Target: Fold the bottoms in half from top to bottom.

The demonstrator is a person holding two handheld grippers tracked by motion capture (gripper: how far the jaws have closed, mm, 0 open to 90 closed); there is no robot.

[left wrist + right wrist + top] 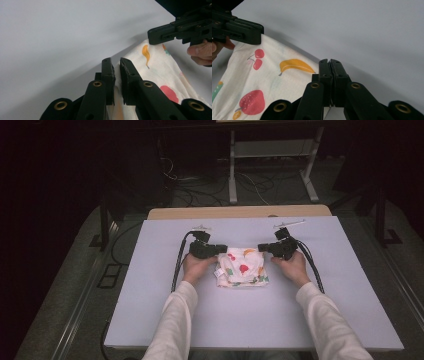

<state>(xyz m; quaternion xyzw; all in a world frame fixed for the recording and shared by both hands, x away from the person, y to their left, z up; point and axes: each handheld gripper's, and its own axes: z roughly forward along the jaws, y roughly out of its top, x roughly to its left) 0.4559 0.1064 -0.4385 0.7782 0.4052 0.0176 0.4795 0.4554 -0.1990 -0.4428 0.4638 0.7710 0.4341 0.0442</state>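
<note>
1. You are working one piece of cloth [241, 267]: white, thin, printed with fruit, folded into a small packet. It lies in the middle of the table [150, 285], between your two hands, with its far edge lifted off the surface.
2. Your left gripper [223, 249] has its jaws pinched together on the far left corner of the cloth; in the left gripper view the fabric runs up between the pads [111, 75].
3. Your right gripper [261, 248] is clamped the same way on the far right corner, jaws nearly touching with fabric caught between them low down.
4. Expect the cloth to be very light and completely limp. It will sag between the two grips, and the loose layers may slide apart or unfold if you pull unevenly.
5. It is not fragile, though thin fabric can slip out of a shallow pinch.
6. The corners are the right hold: keep both layers deep in the pads and the far edge taut.
7. Count: one cloth, two grippers, one table.
</note>
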